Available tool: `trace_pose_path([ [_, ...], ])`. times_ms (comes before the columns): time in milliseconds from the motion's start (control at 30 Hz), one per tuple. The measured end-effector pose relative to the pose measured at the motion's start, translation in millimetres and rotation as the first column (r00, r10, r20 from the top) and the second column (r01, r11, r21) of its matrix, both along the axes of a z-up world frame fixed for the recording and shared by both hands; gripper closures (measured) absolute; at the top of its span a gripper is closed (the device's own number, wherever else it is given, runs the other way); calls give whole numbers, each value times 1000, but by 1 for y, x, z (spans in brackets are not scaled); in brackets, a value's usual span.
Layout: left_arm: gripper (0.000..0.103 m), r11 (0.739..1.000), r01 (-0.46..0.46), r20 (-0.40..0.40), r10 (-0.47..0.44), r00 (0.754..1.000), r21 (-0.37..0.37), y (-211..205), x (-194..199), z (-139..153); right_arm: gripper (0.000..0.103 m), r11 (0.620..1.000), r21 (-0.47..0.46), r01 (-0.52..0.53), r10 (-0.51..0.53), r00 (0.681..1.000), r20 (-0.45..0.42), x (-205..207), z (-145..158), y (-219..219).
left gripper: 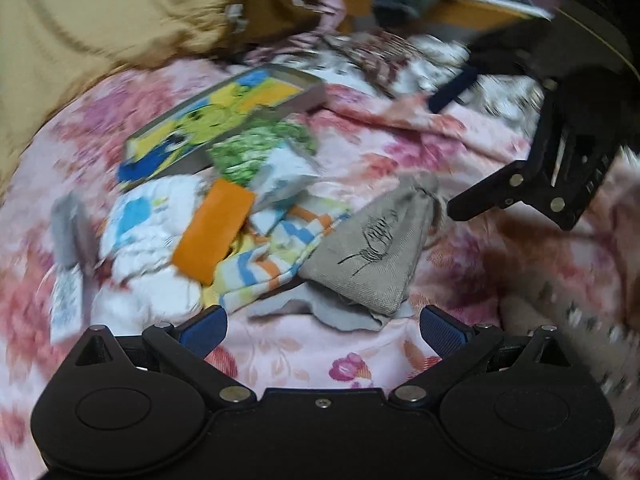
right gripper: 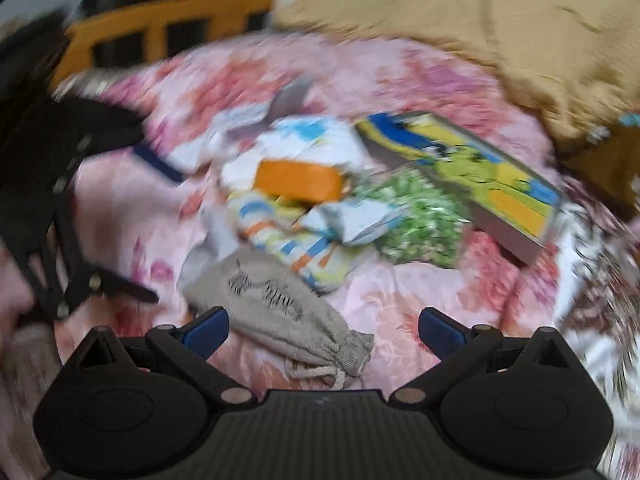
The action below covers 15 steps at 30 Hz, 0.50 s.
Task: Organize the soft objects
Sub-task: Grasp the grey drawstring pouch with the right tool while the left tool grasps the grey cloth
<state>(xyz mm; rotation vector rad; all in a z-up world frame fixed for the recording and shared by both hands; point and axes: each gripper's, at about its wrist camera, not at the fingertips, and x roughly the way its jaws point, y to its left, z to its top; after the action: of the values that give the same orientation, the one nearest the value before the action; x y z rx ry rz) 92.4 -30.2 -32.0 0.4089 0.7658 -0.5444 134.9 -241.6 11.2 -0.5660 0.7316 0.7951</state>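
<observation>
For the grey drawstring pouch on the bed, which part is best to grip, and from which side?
Probably the gathered neck of the grey pouch, where the cloth bunches above the cord. That end points at the open right gripper, so it could come in low from there; the flat body offers little to pinch.

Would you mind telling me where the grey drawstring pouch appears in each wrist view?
Left wrist view: the grey drawstring pouch lies centre-right, just above the open jaws.
Right wrist view: the pouch sits low and centre-left, by the left finger.
Shared landmark: the striped cloth touching it.
</observation>
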Motion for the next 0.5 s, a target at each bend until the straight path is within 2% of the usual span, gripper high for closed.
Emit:
trace_pose_path([
  [100, 1, 994, 101, 15, -102, 995, 41, -5, 11, -10, 0, 998, -36, -52, 51, 998, -33, 10, -14, 8],
  [167, 1, 990, 136, 3, -136, 991, 36, -6, 18, -14, 1, 996, -41, -79, 76, 995, -71, 18, -21, 10],
  [367, 1, 983, 172, -89, -177, 980, -56, -4, 38, -26, 15, 994, -36, -105, 97, 981, -170, 39, -35, 14],
  [433, 1, 981, 169, -132, -180, 975, -97, -2, 45, -30, 26, 993, -36, -115, 106, 976, -191, 42, -39, 14],
  [500, 1, 979, 160, -162, -179, 970, -123, 0, 51, -34, 30, 994, -37, -104, 95, 975, -203, 43, -40, 13],
])
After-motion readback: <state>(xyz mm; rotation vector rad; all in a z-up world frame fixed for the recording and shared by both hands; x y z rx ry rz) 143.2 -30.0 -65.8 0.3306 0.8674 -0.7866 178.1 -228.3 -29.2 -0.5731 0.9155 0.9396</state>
